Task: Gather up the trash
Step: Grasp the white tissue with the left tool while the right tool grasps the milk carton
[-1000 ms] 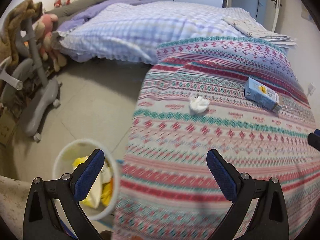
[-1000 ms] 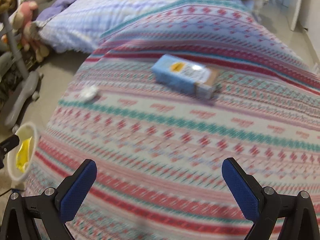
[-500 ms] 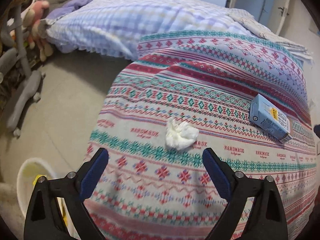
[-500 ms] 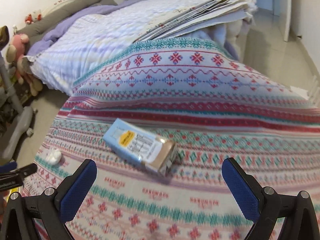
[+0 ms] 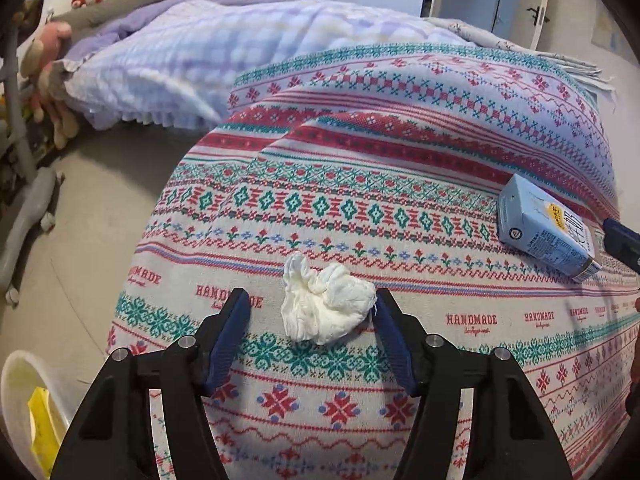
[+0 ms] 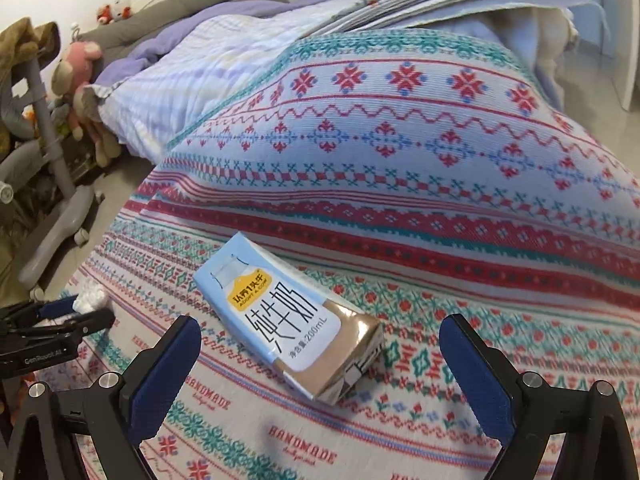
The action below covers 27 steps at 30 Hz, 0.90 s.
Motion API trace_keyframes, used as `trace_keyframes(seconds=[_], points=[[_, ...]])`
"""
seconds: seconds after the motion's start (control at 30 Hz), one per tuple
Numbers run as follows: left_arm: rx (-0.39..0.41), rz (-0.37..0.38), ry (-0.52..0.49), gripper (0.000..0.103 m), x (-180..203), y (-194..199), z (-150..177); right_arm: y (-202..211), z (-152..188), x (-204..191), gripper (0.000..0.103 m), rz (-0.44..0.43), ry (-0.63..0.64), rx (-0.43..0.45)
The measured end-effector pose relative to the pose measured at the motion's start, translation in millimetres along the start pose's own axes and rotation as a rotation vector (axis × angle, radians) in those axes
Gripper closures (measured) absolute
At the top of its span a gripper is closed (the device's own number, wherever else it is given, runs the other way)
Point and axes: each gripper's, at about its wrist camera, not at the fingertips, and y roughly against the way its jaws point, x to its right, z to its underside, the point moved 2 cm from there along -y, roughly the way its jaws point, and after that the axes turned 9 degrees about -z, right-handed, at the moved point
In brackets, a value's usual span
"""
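The left gripper (image 5: pixel 312 328) has descended, its fingers narrowing around the crumpled tissue (image 5: pixel 326 307) without pinching yet, while the right gripper (image 6: pixel 320 364) hangs spread before the milk carton (image 6: pixel 292 320).

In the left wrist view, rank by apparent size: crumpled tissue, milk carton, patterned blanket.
1. patterned blanket, by far the largest.
2-3. milk carton and crumpled tissue look alike; the tissue lies nearer the camera, so no ranking.

the milk carton (image 6: pixel 294 322) reads "200ml" and "adopt a cow" (beside large chinese characters), the patterned blanket (image 6: pixel 400 168) repeats "handmade" in red, and the left gripper (image 6: pixel 94 307) body shows "genrobot.ai".
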Motion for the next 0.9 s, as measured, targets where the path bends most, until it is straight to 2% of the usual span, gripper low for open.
trace_keyframes(seconds=[0.13, 0.4, 0.53, 0.9], points=[[0.022, -0.002, -0.007, 0.040, 1.8, 2.7, 4.0, -9.9, 1.4, 3.1, 0.003, 0.007, 0.024, -0.011], [0.029, 0.013, -0.005, 0.064, 6.7, 10.7, 6.0, -34.7, 5.6, -3.8, 0.005, 0.016, 0.060, -0.064], [0.031, 0.011, 0.002, 0.068, 8.1, 11.4, 5.3, -43.9, 5.9, -10.4, 0.007, 0.029, 0.097, -0.091], [0.020, 0.024, 0.046, 0.077, 3.8, 15.0, 0.2, -59.8, 16.3, -11.9, 0.029, 0.127, 0.164, -0.168]])
